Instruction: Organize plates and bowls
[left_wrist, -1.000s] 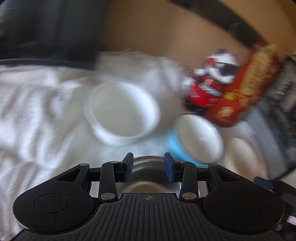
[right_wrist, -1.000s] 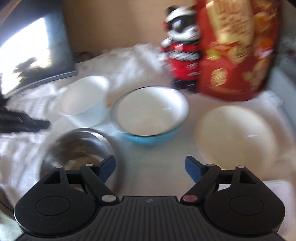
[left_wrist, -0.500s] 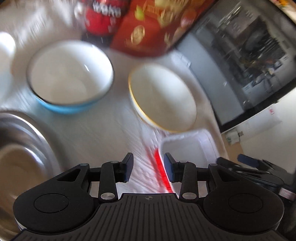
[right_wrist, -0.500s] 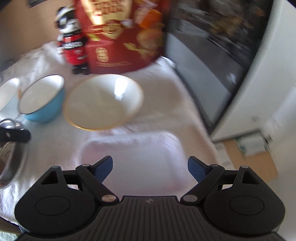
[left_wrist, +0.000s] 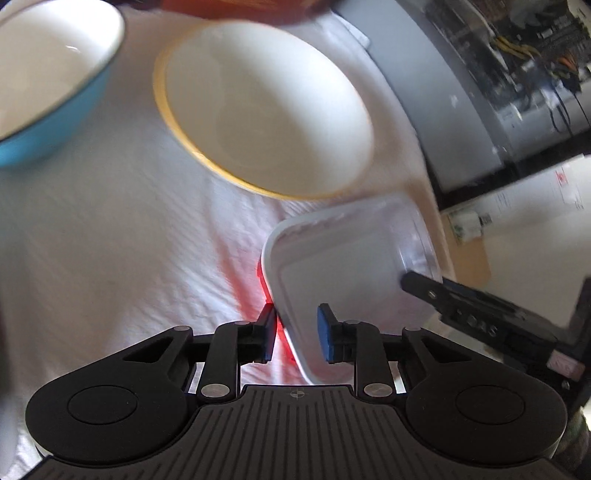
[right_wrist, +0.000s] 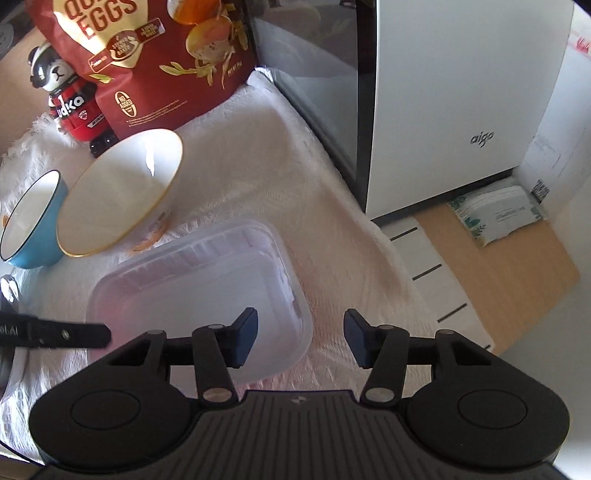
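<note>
clear: cloth (right_wrist: 332, 206) right | blocked: bowl (right_wrist: 118, 195), container (right_wrist: 199, 280) left

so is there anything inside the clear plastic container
No, the clear plastic container looks empty; only the white cloth shows through it.

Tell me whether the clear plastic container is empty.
Empty: the clear plastic container shows only its bare bottom through the walls, nothing inside.

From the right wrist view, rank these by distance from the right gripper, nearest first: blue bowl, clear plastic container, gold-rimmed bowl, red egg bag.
1. Clear plastic container: its corner sits between the closing fingers of the right gripper.
2. Gold-rimmed bowl: up and left, just past the container.
3. Blue bowl: far left, beside that bowl.
4. Red egg bag: at the back, top left.
</note>
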